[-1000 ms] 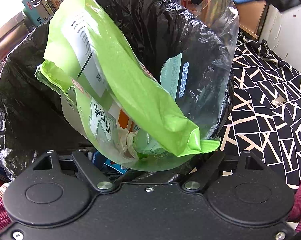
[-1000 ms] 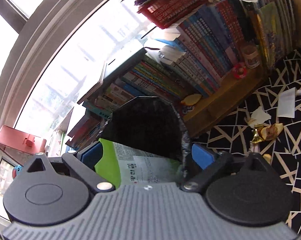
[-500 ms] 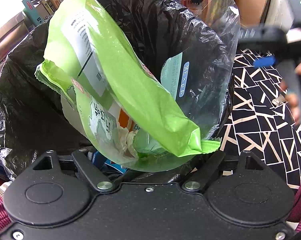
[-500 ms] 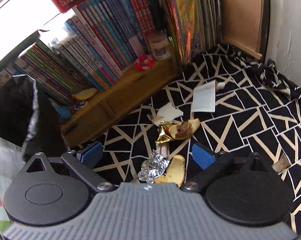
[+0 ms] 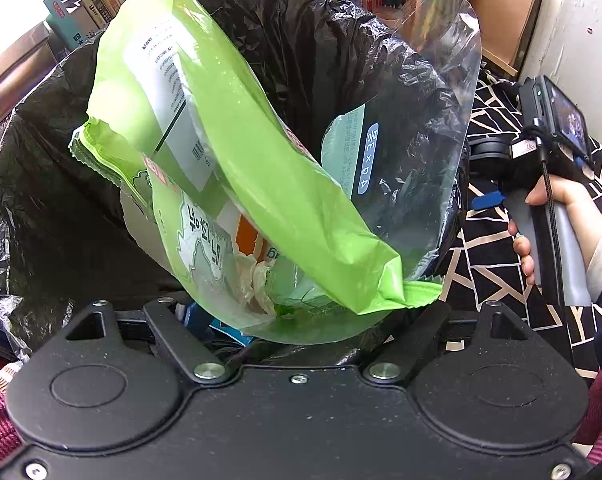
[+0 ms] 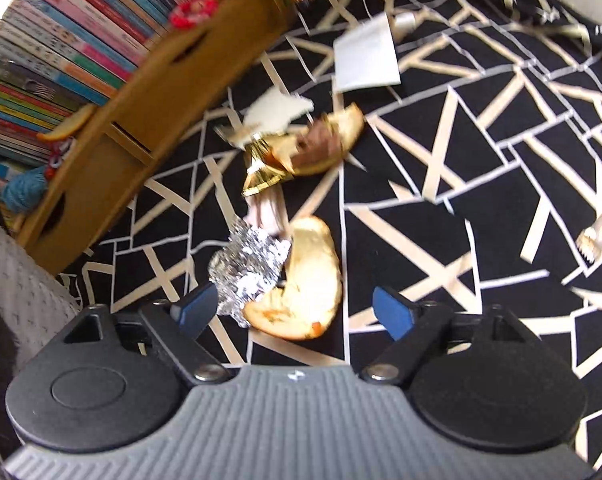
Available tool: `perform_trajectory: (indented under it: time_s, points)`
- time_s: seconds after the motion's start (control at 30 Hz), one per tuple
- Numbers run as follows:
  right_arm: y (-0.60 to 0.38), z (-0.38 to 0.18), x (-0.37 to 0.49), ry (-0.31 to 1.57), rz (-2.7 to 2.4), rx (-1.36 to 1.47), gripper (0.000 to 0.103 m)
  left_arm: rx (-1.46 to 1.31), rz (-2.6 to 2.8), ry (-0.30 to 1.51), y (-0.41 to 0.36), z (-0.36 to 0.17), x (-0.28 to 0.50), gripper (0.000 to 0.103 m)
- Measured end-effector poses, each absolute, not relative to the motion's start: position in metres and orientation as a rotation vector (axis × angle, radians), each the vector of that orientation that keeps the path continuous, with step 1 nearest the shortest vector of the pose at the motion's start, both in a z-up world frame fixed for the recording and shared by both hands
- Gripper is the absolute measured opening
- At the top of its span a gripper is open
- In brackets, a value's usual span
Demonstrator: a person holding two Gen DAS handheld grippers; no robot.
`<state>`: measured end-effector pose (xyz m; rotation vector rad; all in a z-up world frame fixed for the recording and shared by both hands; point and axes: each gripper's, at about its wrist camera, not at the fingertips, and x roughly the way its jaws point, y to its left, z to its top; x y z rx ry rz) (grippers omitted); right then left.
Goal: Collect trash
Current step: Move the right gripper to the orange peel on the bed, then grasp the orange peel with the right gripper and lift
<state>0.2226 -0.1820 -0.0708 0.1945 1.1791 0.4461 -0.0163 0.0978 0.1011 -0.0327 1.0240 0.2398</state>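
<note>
A bin lined with a black bag [image 5: 41,208] fills the left wrist view. A green snack packet [image 5: 261,168] and a clear plastic bag [image 5: 425,148] stick up out of it. My left gripper [image 5: 301,320] sits at the bin's near rim with its linkage spread open and its fingertips hidden under the packet. My right gripper [image 6: 293,308] is open low over the patterned cloth. A crumpled foil ball [image 6: 249,272] and a piece of orange peel [image 6: 305,280] lie just ahead between its blue pads [image 6: 393,312], untouched.
Further on lie a gold wrapper [image 6: 261,172], another peel [image 6: 329,140], torn paper [image 6: 277,110], a white sheet [image 6: 367,56] and a wrapper [image 6: 601,232]. A wooden shelf [image 6: 141,104] of books borders the left. A hand [image 5: 541,216] holds the right gripper beside the bin.
The right gripper has swung away from the bin and come down close over the foil ball and peel. The left gripper and the bin have stayed put.
</note>
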Motion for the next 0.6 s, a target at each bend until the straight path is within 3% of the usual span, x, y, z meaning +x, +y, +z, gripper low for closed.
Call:
perform_trajectory:
  time_s: [0.3,0.6]
  points:
    - [-0.180,-0.083,0.223,1.257,0.465,0.257,0.059,-0.032,0.240,1.024,0.098,0.101,-0.016,0.081]
    - [-0.186,-0.068,0.221,1.200,0.432,0.302,0.045,-0.030,0.242,1.023,0.098,0.102,-0.016,0.081]
